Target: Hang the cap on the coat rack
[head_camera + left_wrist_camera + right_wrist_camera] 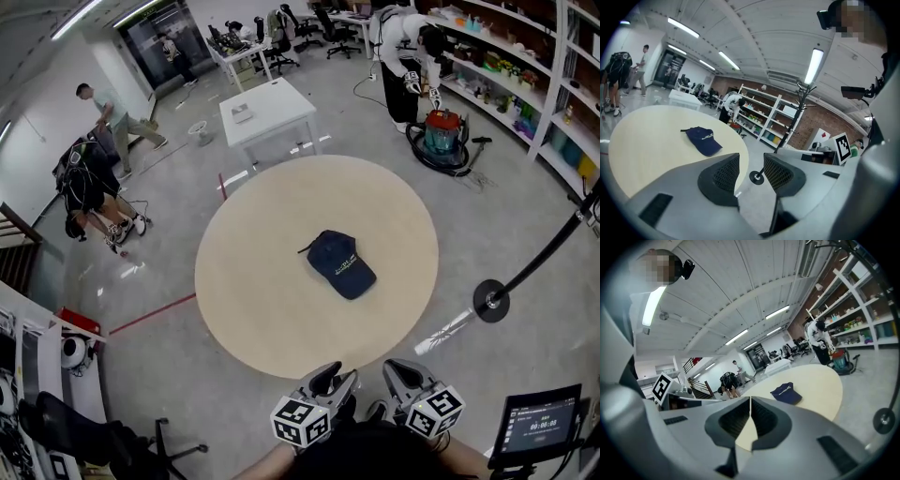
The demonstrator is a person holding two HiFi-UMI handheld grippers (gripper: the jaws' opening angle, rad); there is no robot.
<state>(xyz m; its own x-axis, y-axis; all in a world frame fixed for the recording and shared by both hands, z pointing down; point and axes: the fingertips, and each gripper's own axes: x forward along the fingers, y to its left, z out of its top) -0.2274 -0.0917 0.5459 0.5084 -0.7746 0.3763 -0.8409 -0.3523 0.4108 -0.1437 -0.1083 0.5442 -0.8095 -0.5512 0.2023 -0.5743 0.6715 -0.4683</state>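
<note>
A navy cap (339, 263) lies flat near the middle of the round beige table (253, 300). The coat rack's round black base (491, 300) stands on the floor just right of the table, and its pole (561, 236) slants up to the right. Both grippers hang over the table's near edge, well short of the cap. My left gripper (330, 379) is open with nothing between its fingers; in its own view the cap (703, 139) lies ahead left and the rack base (756, 177) shows through the gap. My right gripper (405, 373) is shut and empty, with the cap (786, 393) ahead of it.
A white square table (267, 112) stands beyond the round one. A red vacuum (442, 131) and a bending person (403, 56) are by the shelves (525, 89) at the far right. More people stand at the left. A small screen (539, 427) is at the near right.
</note>
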